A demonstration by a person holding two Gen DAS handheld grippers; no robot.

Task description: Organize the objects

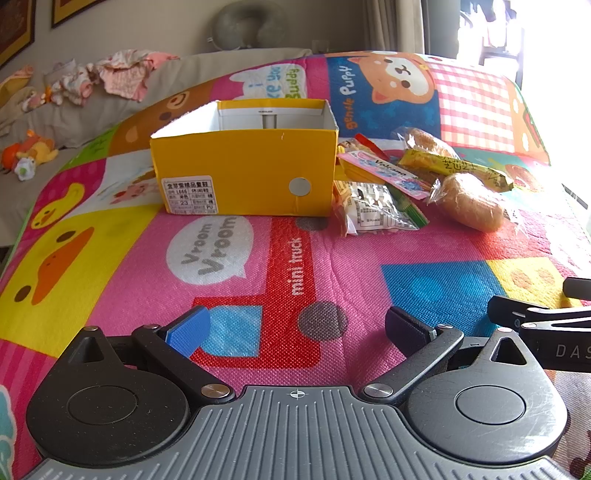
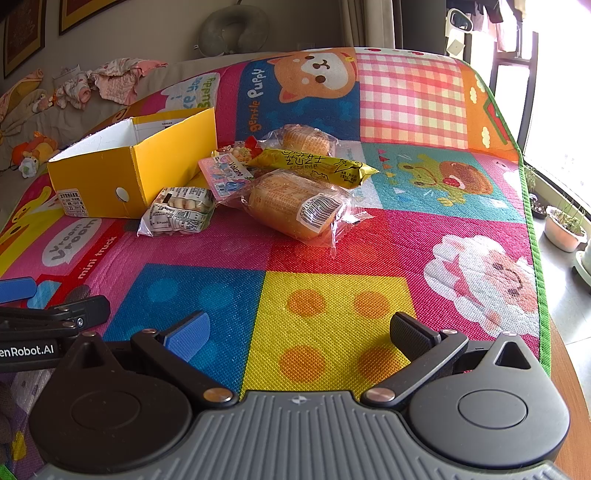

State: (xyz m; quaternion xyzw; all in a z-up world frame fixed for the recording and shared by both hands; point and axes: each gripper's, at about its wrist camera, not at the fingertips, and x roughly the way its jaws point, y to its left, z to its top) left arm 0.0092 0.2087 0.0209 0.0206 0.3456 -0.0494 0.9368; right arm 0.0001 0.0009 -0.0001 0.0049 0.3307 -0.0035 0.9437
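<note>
An open yellow shoebox [image 1: 243, 173] [image 2: 122, 173] stands on a colourful play mat [image 1: 351, 266] [image 2: 332, 288]. Right of it lies a pile of snack packs: a wrapped bun [image 1: 471, 201] [image 2: 295, 206], a second bun [image 1: 424, 142] [image 2: 306, 140] behind, a yellow bar pack [image 1: 454, 166] [image 2: 317, 168], a pink Volcano pack [image 1: 384, 173] [image 2: 225, 177] and a clear biscuit bag [image 1: 376, 210] [image 2: 177, 214]. My left gripper [image 1: 295, 326] is open and empty, well short of the box. My right gripper [image 2: 299, 332] is open and empty, short of the pile.
A grey sofa with baby clothes [image 1: 110, 77] and plush toys [image 1: 29, 151] lies left beyond the mat. A neck pillow [image 2: 236, 26] sits behind. The mat's green right edge [image 2: 532, 221] borders a floor with plant pots [image 2: 565, 225].
</note>
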